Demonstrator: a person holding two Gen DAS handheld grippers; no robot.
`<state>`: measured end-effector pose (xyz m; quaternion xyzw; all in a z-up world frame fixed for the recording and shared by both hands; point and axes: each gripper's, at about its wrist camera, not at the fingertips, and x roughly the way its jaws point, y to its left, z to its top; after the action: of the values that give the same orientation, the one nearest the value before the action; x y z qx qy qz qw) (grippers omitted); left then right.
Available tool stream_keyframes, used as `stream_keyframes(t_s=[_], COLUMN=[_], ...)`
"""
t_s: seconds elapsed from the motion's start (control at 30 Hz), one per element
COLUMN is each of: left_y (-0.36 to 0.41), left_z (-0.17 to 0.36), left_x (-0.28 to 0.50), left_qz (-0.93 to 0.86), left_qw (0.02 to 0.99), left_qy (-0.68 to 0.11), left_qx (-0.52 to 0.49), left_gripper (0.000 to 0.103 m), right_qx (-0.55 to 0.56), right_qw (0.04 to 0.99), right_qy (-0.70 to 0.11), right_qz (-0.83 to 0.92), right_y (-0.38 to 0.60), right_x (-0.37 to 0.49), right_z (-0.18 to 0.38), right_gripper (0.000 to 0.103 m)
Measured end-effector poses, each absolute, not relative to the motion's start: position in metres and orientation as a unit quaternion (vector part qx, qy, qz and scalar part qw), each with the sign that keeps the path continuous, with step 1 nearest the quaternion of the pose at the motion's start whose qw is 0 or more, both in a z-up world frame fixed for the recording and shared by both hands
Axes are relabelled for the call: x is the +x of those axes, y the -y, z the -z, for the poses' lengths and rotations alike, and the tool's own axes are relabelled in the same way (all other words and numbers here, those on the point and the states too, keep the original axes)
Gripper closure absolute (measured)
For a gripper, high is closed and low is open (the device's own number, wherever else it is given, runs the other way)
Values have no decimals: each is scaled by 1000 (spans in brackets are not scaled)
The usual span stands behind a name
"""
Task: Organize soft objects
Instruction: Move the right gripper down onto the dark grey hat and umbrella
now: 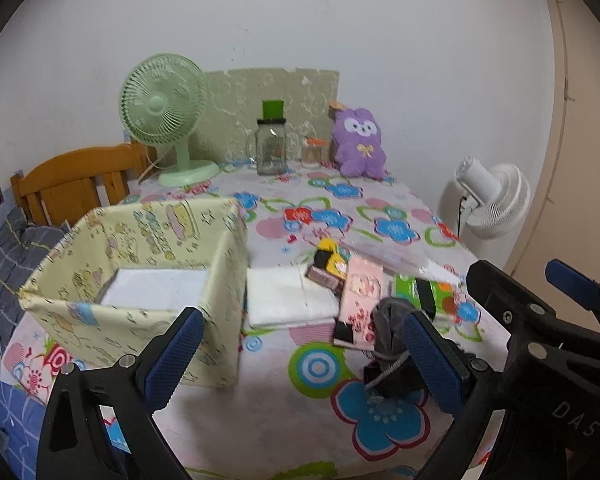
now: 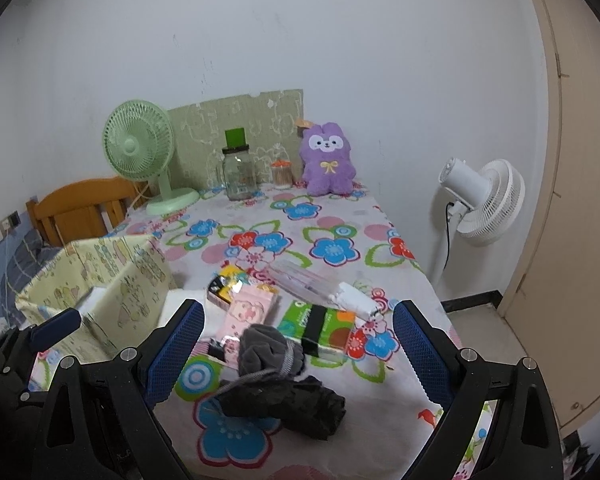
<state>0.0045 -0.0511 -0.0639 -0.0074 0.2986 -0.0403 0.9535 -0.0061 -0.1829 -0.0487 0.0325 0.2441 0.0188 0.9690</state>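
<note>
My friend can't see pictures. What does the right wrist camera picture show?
An open right gripper hovers over a dark grey cloth bundle on a flowery tablecloth. Behind the bundle lie small packets, a yellow fabric box stands to the left, and a purple plush toy sits by the far wall.

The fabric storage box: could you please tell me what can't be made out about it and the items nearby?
- Fabric box contents: left wrist view, front wall hides all but a white pad.
- Dark bundle: type unclear.
- Pink packet: print too small.
</note>
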Motion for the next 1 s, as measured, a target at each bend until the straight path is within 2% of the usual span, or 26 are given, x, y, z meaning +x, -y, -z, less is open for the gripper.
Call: stream_keyframes(t_s=[0.5, 1.0], left_y=[74, 90], left_z=[100, 114], left_x=[10, 20], left_qz=[86, 95], left_qw=[936, 927], left_qy=[-342, -362], left_qx=[12, 34], left_gripper=[3, 3], right_qx=[37, 31], right_qw=[960, 951], right_qy=[-276, -302], right_qz=[-25, -59], right_y=[193, 185], right_x=[1, 25], right_z=[87, 107], right_gripper=[6, 6])
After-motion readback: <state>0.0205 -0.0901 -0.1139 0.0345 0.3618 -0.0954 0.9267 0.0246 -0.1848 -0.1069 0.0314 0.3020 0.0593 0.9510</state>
